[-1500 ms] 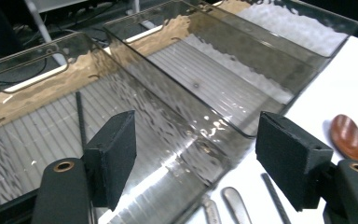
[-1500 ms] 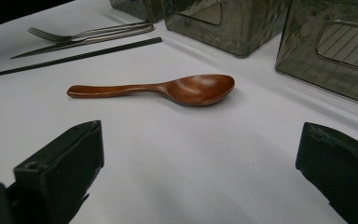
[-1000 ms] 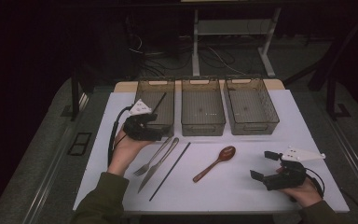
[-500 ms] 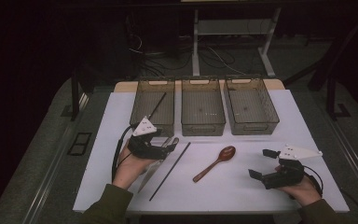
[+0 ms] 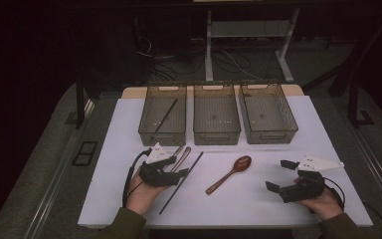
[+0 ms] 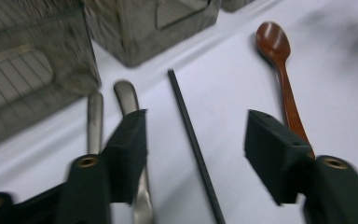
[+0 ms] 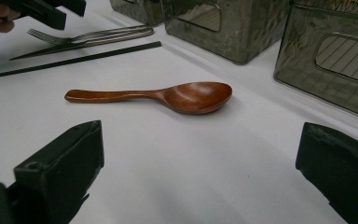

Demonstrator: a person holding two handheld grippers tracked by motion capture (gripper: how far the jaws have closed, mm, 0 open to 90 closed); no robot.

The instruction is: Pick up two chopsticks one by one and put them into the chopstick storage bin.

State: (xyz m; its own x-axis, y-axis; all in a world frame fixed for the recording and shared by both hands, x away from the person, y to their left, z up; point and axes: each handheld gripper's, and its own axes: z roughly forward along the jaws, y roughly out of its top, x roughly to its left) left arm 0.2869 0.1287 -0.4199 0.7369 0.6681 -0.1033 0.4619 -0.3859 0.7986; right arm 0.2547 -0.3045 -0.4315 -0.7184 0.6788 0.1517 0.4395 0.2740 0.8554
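Observation:
A black chopstick (image 6: 193,140) lies on the white table between the two jaws of my left gripper (image 6: 196,135), whose pads do not touch it. The jaws have just been closing and still stand apart. Under its left jaw run the metal handles of a fork (image 6: 94,122) and a knife (image 6: 127,96). In the high view my left gripper (image 5: 179,170) hovers low over this cutlery. A brown wooden spoon (image 5: 230,173) lies mid-table. My right gripper (image 5: 280,176) rests open at the front right, facing the wooden spoon (image 7: 177,96) from a distance.
Three clear grey bins stand in a row at the back: the left bin (image 5: 161,135) holds another black chopstick (image 5: 165,115), and the middle bin (image 5: 217,135) and right bin (image 5: 272,135) look bare. The table's front edge is close behind both hands.
My left gripper has come down and toward the front, from beside the left bin to over the fork, knife and chopstick. The right gripper has stayed put.

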